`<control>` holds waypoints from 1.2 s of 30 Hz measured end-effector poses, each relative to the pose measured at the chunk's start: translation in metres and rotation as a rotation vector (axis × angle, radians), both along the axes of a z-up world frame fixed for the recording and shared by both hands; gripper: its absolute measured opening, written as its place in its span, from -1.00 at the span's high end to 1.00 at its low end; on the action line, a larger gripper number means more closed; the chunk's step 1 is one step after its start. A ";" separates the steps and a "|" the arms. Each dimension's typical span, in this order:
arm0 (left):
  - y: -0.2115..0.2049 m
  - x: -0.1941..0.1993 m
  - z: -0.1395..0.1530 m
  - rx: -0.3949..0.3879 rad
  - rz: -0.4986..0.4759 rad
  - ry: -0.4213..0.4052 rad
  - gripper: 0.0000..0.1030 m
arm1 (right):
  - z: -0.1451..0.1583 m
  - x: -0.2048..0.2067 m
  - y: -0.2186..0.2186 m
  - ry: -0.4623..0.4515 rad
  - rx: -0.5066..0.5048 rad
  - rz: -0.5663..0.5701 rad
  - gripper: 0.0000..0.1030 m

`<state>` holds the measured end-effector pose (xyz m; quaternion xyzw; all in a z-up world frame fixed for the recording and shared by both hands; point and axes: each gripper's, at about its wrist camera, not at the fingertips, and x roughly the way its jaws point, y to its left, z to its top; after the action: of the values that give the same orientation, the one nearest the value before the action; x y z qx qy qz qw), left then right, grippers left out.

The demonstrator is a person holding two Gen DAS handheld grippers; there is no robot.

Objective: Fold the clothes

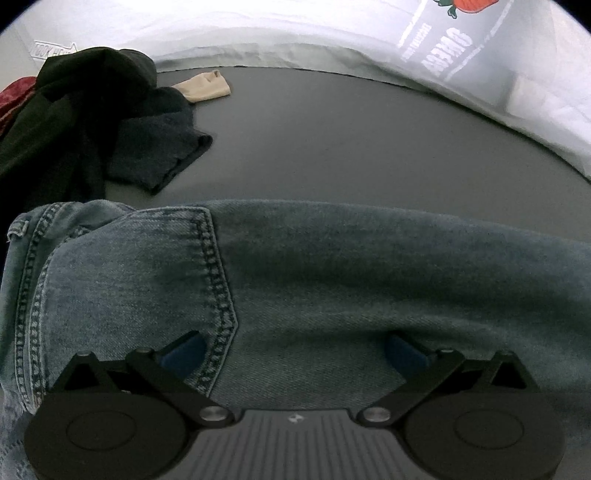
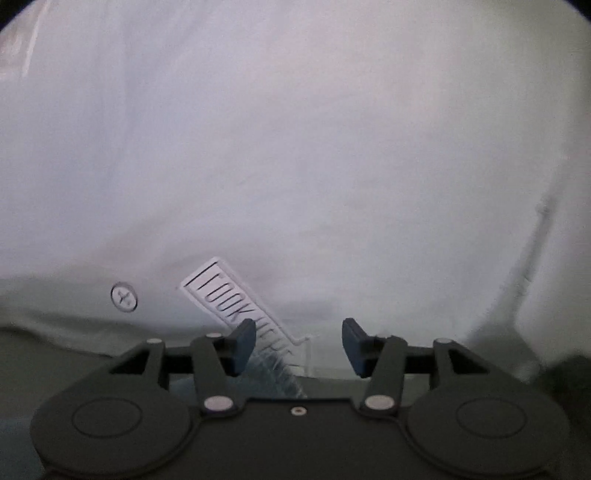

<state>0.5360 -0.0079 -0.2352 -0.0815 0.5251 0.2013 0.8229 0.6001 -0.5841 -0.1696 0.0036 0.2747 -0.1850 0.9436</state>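
Blue jeans (image 1: 314, 280) lie across the grey table (image 1: 332, 140), back pocket (image 1: 140, 280) at the left. My left gripper (image 1: 293, 354) hovers low over the jeans, open, blue pads wide apart, holding nothing. In the right wrist view a white T-shirt (image 2: 295, 147) with a printed "LOOK HERE" label (image 2: 229, 295) fills the frame, very close. My right gripper (image 2: 298, 345) is open right in front of the label and holds nothing. A sliver of denim (image 2: 273, 380) shows below its fingers. The same white T-shirt (image 1: 295, 33) lies along the table's far side in the left wrist view.
A pile of dark clothes (image 1: 85, 122) sits at the far left, with a dark blue garment (image 1: 162, 147), a red one (image 1: 14, 99) and a beige piece (image 1: 207, 86). The white shirt carries a red-and-grey print (image 1: 454, 40) at the far right.
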 end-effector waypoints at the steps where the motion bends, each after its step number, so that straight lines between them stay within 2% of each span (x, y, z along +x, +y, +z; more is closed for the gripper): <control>1: 0.000 0.000 0.000 0.002 0.001 -0.004 -1.00 | -0.002 -0.015 -0.007 -0.018 0.063 -0.052 0.01; 4: 0.000 0.000 -0.001 0.007 0.007 -0.014 -1.00 | -0.009 -0.062 -0.027 -0.072 0.253 -0.208 0.04; 6: -0.001 0.000 -0.001 0.011 0.015 -0.020 -1.00 | -0.022 -0.091 -0.038 -0.073 0.375 -0.296 0.04; 8: -0.002 0.001 0.001 0.013 0.022 -0.024 -1.00 | -0.039 -0.111 -0.042 -0.052 0.481 -0.314 0.04; 11: -0.002 0.002 0.002 0.014 0.031 -0.024 -1.00 | -0.054 -0.118 -0.035 -0.022 0.512 -0.285 0.05; 18: -0.004 -0.001 0.003 0.026 0.038 -0.048 -1.00 | -0.054 -0.089 -0.015 -0.009 0.477 -0.269 0.01; 22: -0.005 -0.001 0.003 0.027 0.042 -0.050 -1.00 | -0.055 -0.061 0.000 0.029 0.372 -0.270 -0.12; 23: -0.005 -0.001 0.003 0.027 0.042 -0.050 -1.00 | -0.056 -0.055 0.006 0.047 0.333 -0.259 -0.08; 24: -0.005 -0.002 0.003 0.028 0.042 -0.052 -1.00 | -0.056 -0.052 0.009 0.052 0.312 -0.243 0.13; 25: -0.005 -0.002 0.003 0.028 0.042 -0.053 -1.00 | -0.055 -0.053 0.010 0.043 0.316 -0.223 0.50; 27: -0.005 -0.002 0.002 0.029 0.042 -0.055 -1.00 | -0.054 -0.054 0.013 0.026 0.325 -0.183 0.73; 30: -0.005 -0.002 0.002 0.029 0.046 -0.056 -1.00 | -0.040 -0.072 0.003 -0.032 0.344 -0.228 0.77; 33: -0.004 -0.002 0.002 0.028 0.047 -0.055 -1.00 | -0.019 -0.109 -0.014 -0.112 0.415 -0.308 0.79; 35: -0.005 -0.002 0.001 0.029 0.048 -0.056 -1.00 | -0.017 -0.129 -0.020 -0.086 0.408 -0.345 0.79; 36: -0.004 -0.003 0.001 0.029 0.042 -0.054 -1.00 | -0.027 -0.133 -0.021 -0.040 0.390 -0.355 0.80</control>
<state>0.5332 -0.0121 -0.2341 -0.0863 0.4979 0.2239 0.8334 0.4674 -0.6053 -0.1962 0.2373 0.2816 -0.2911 0.8830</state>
